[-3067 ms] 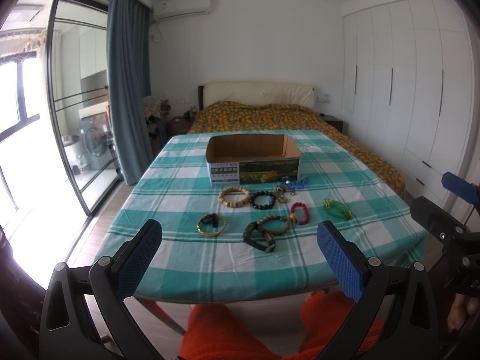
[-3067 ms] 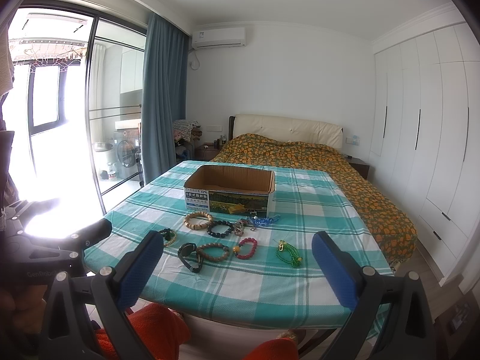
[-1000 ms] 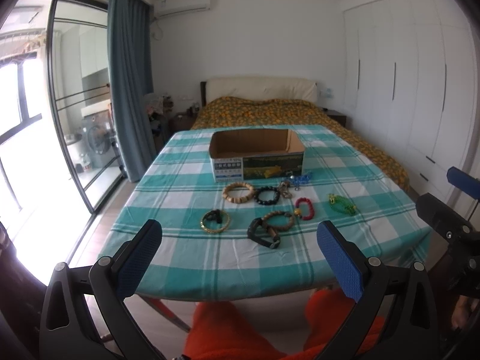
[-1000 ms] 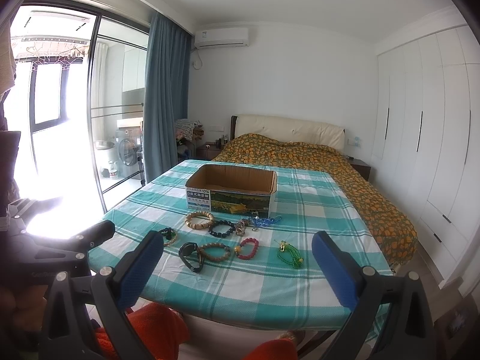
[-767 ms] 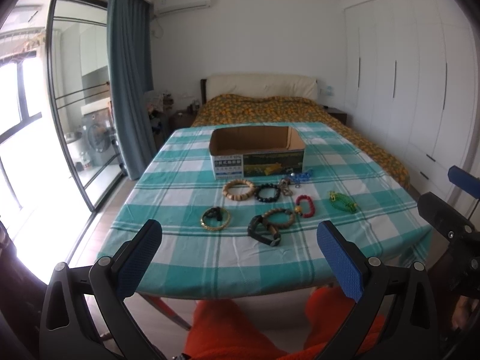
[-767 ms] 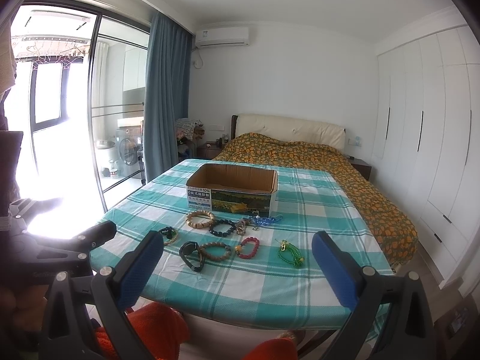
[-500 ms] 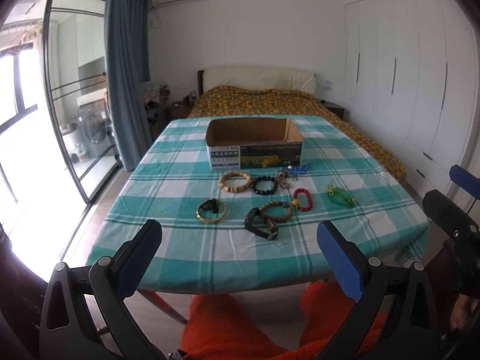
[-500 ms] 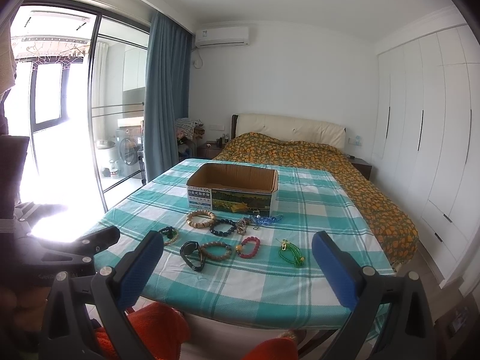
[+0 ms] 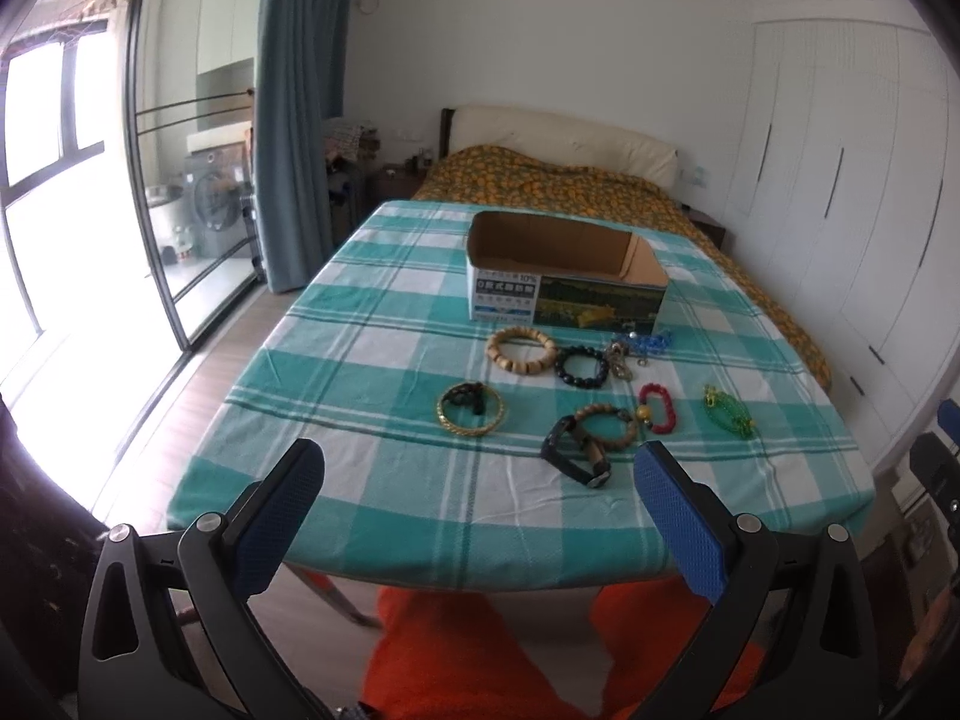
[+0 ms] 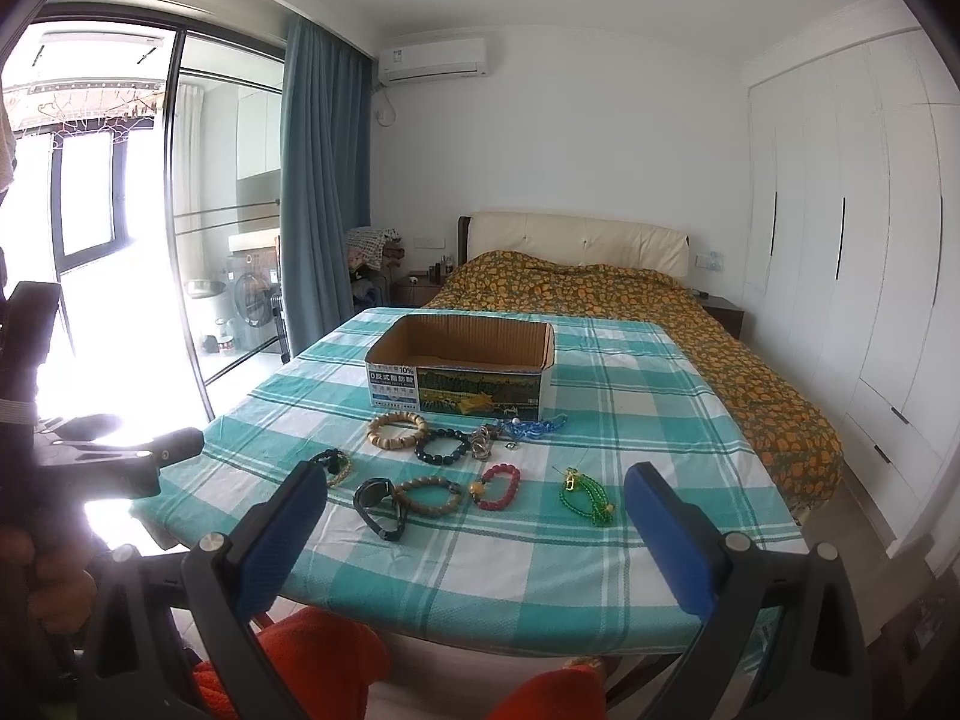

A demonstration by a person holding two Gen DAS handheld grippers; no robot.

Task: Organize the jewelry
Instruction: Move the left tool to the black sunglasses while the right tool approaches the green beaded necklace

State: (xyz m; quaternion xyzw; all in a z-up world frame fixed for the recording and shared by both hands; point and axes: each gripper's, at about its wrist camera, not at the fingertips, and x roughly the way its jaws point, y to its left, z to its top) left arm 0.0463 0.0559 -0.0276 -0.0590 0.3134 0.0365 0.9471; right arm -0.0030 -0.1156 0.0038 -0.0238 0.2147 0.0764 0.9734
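Observation:
Several bracelets lie on a teal checked tablecloth (image 9: 384,360) in front of an open cardboard box (image 9: 564,270): a wooden bead bracelet (image 9: 521,349), a black bead one (image 9: 581,366), a gold bangle (image 9: 471,408), a black band (image 9: 573,459), a red one (image 9: 657,416) and a green one (image 9: 727,411). The box (image 10: 462,369) and the green bracelet (image 10: 585,504) also show in the right wrist view. My left gripper (image 9: 477,516) is open and empty, short of the table's near edge. My right gripper (image 10: 474,522) is open and empty, also at the near edge.
A bed (image 10: 630,294) with an orange patterned cover stands behind the table. White wardrobes (image 10: 852,252) line the right wall. A glass sliding door (image 10: 120,240) and blue curtain (image 10: 318,192) are at the left. My orange-clad legs (image 9: 480,654) are below the table edge.
Both grippers have moved a little closer to the table. The left view has tilted down and turned slightly left. Both grippers stay open; the jewelry has not moved.

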